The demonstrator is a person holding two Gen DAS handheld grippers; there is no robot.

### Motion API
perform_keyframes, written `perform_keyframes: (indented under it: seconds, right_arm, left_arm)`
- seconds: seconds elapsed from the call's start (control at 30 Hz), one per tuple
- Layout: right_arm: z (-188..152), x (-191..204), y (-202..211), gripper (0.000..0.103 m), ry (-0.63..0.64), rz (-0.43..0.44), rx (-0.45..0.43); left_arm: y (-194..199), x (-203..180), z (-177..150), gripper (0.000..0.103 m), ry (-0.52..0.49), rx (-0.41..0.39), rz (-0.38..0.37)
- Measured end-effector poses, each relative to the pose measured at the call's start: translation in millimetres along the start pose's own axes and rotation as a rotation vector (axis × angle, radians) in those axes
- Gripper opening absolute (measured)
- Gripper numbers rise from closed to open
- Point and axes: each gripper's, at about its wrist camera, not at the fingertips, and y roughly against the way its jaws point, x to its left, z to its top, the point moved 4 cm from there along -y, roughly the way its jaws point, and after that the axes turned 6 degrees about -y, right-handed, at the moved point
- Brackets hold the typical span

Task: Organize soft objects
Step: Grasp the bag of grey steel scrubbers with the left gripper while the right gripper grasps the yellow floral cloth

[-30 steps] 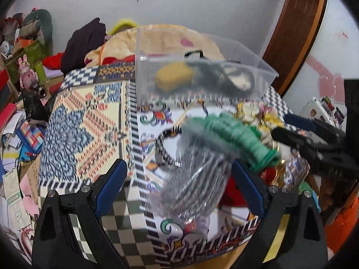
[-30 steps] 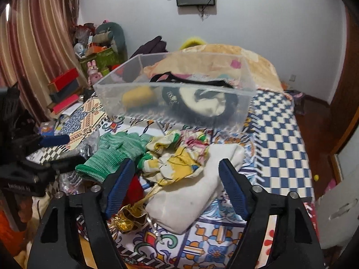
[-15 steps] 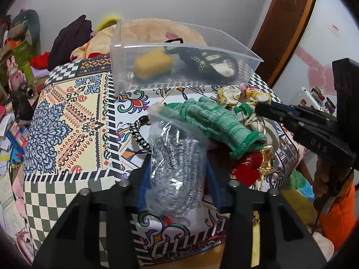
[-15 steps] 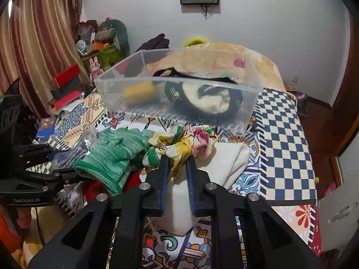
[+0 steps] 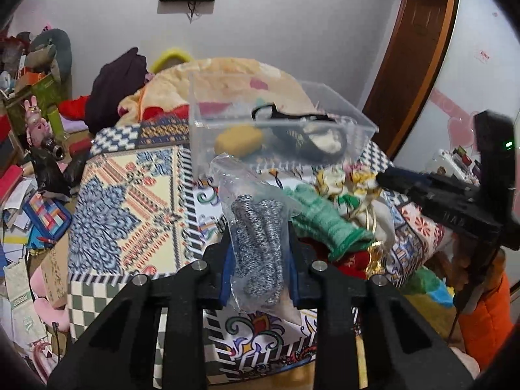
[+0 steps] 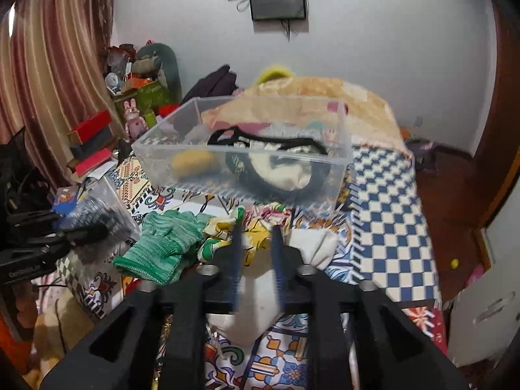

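My left gripper point(image 5: 258, 260) is shut on a clear plastic bag with a grey speckled knit item point(image 5: 260, 227) and holds it above the table's near edge. My right gripper point(image 6: 256, 243) is shut on a yellow floral cloth point(image 6: 252, 232) that lies on a white cloth point(image 6: 260, 305). A green knitted glove point(image 6: 162, 247) lies left of it, also in the left wrist view point(image 5: 321, 224). A clear plastic bin point(image 6: 247, 152) behind the pile holds a yellow sponge point(image 6: 191, 164) and a black and cream bag point(image 6: 279, 169).
The table point(image 5: 130, 201) wears a patterned cloth. A red and gold item point(image 5: 357, 260) lies under the glove. A bed with a beige blanket point(image 6: 325, 97) is behind the bin. Clutter and boxes point(image 5: 29, 201) fill the floor at the left.
Both grippers closed from open: the left on the bagged knit item, the right on the floral cloth. The left gripper has since lifted the bag and moved it toward the bin.
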Motion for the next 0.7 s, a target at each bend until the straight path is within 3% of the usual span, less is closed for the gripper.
perform_keyframes:
  seconds: [0.27,0.37,0.5,0.7]
  right_arm:
    - [-1,-6,-35,0.038,-0.018,-0.013,0.069]
    - [-3,-6,-39,0.016,-0.017,-0.003,0.076]
    - [0,0,-30,0.01,0.016,-0.012,0.026]
    - [15,14,-5,0.008,0.059,0.0,-0.076]
  left_arm:
    - [6,5,11,0.027,0.011,-0.037,0.004]
    - [4,5,13,0.027,0.011,-0.037,0.005]
    - [-1,5,17,0.027,0.013,-0.039,0.003]
    - [-2,5,39,0.027,0.005,-0.079,0.009]
